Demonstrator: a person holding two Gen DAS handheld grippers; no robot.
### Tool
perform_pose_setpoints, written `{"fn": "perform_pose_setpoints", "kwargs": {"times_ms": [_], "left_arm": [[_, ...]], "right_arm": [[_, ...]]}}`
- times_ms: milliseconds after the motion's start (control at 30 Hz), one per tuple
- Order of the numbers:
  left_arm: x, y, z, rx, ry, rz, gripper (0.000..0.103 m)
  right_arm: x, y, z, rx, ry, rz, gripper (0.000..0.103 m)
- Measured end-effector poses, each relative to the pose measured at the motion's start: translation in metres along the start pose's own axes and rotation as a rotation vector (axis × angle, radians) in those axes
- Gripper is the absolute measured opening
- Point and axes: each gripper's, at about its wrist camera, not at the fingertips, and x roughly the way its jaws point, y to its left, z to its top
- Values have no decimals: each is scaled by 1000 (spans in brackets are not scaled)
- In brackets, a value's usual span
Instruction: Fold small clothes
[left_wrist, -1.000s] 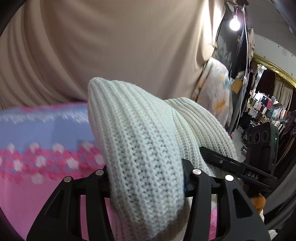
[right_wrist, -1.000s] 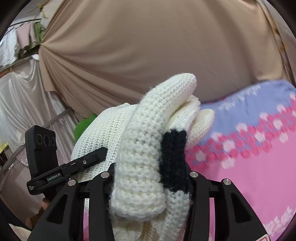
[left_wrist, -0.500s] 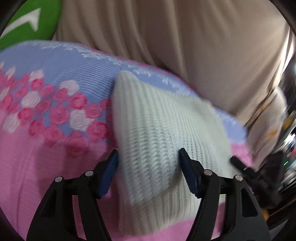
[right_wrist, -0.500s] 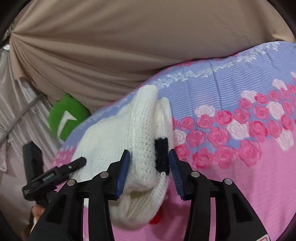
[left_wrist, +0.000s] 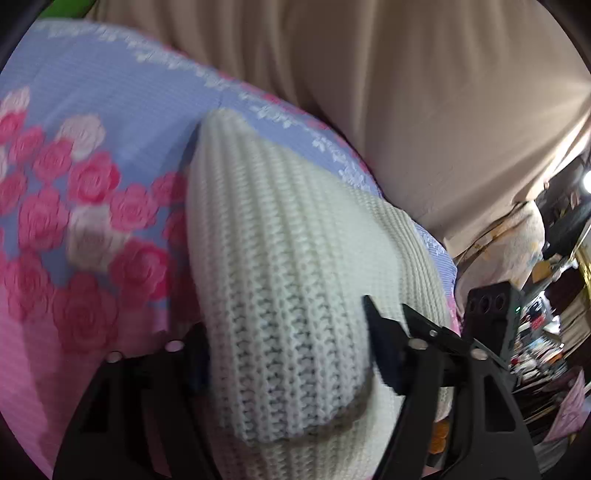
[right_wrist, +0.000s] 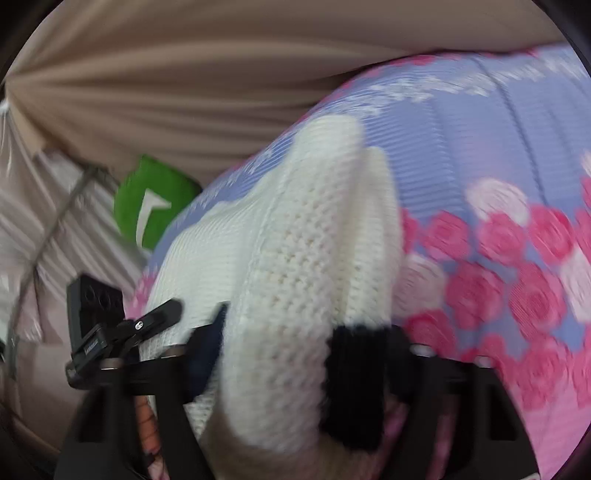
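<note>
A cream-white chunky rib-knit garment (left_wrist: 280, 280) is bunched in thick folds and gripped at two places, one by each gripper. The left gripper (left_wrist: 291, 354) has its jaws pressed against a fat roll of the knit, which bulges out past them on both sides; those jaws have just been closing a little onto the fabric. The right gripper (right_wrist: 306, 350) holds another bundle of the same garment (right_wrist: 303, 266), its jaws clamped on the folds at a middling width, with a black knitted band (right_wrist: 354, 384) of the garment lying against the right-hand jaw.

The garment hangs low over a bed covered by a pink and lilac-blue sheet printed with pink and white roses (left_wrist: 81, 206), near the blue far edge of the bed; whether it touches the sheet I cannot tell. Beyond that edge hangs a beige draped curtain (right_wrist: 177, 81), and a green cushion with a white mark (right_wrist: 151, 206) sits at the bed's far left corner.
</note>
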Motion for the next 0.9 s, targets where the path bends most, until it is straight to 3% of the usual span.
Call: {"fn": "perform_pose_setpoints", "kwargs": {"times_ms": [67,200,300,333,367,433,500,567,700,767,800,833,900], "left_arm": [[-11,-14,5,43,-38,-26,50],[-20,-30,11,117,-91,-73,53],[15,-22,7,145,-17,77,58],[19,-17,3,126,-20,78,59],[14,-13,0,91,-42,55,60],[-3,-19,-3,75,-75,74,60],[-31,-36,-11,132,-149,140,60],[-54,-57,-23,198,-210,221,64],[-57,-89,-45,330,-211,361,65],[-45,-93,-59,402,-183,457,65],[-38,-91,-64,414,-168,492,64],[-34,-85,-66,414,-151,516,63],[-24,-66,-69,365,-109,490,64]], "right_arm": [[-21,19,8,-67,-68,10,42],[-44,26,13,-135,-166,-38,45],[-12,-13,11,-55,-64,-159,49],[-11,-26,8,-7,-66,-140,52],[-22,-32,7,39,-93,-97,52],[-54,-18,4,2,-188,-170,52],[-84,12,-5,-101,-260,-230,51],[-100,44,-18,-191,-277,-206,44],[-79,79,-54,-405,-164,-263,4],[-61,72,-65,-470,-126,-400,0],[-56,55,-64,-439,-108,-460,0],[-53,43,-61,-389,-97,-475,0],[-51,13,-55,-276,-72,-439,0]]}}
